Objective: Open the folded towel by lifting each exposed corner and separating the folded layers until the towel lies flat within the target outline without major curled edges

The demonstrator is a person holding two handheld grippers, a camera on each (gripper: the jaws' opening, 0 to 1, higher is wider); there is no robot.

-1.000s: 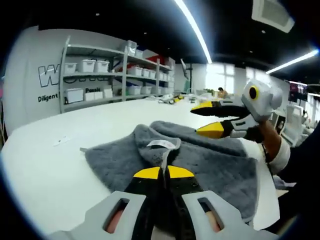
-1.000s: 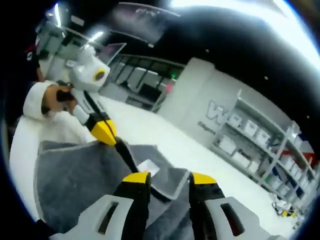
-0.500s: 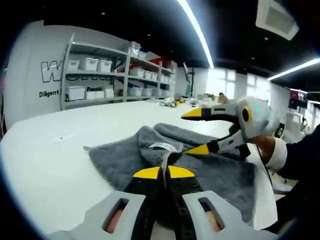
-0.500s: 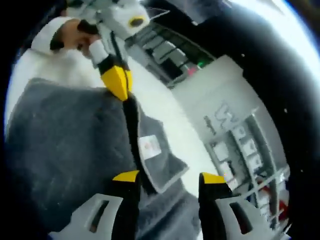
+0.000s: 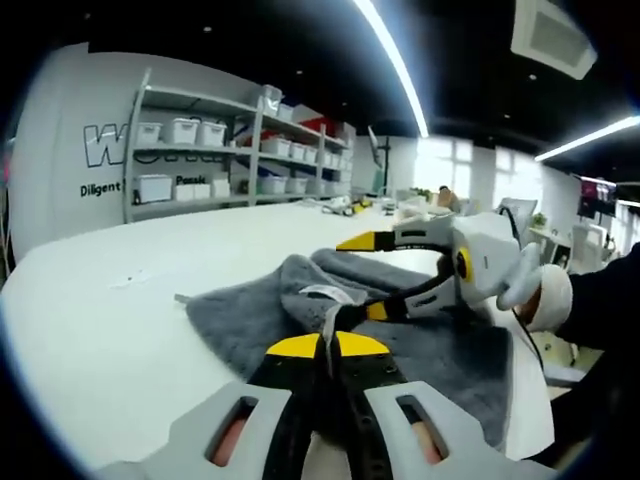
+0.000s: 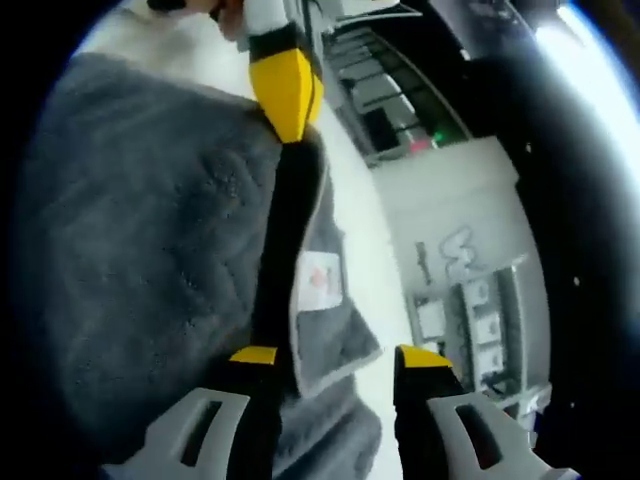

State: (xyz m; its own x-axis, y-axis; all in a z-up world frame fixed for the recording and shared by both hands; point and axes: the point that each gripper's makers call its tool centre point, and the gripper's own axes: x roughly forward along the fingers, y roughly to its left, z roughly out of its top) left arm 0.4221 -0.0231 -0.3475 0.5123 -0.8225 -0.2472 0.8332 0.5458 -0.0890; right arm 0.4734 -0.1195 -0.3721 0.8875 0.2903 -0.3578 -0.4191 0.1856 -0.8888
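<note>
my left tongs (image 5: 328,345) are clenched on the raised fold of the thick grey folded terry towel (image 5: 440,350), just near of its white sewn label (image 5: 320,291). the right tongs (image 6: 335,355) stand released, straddling that same flap edge by the label, so i judge the right is nearer the next corner. the towel lies on the white bench (image 5: 110,330), right of centre, still bunched and layered, its far edge curled up.
</note>
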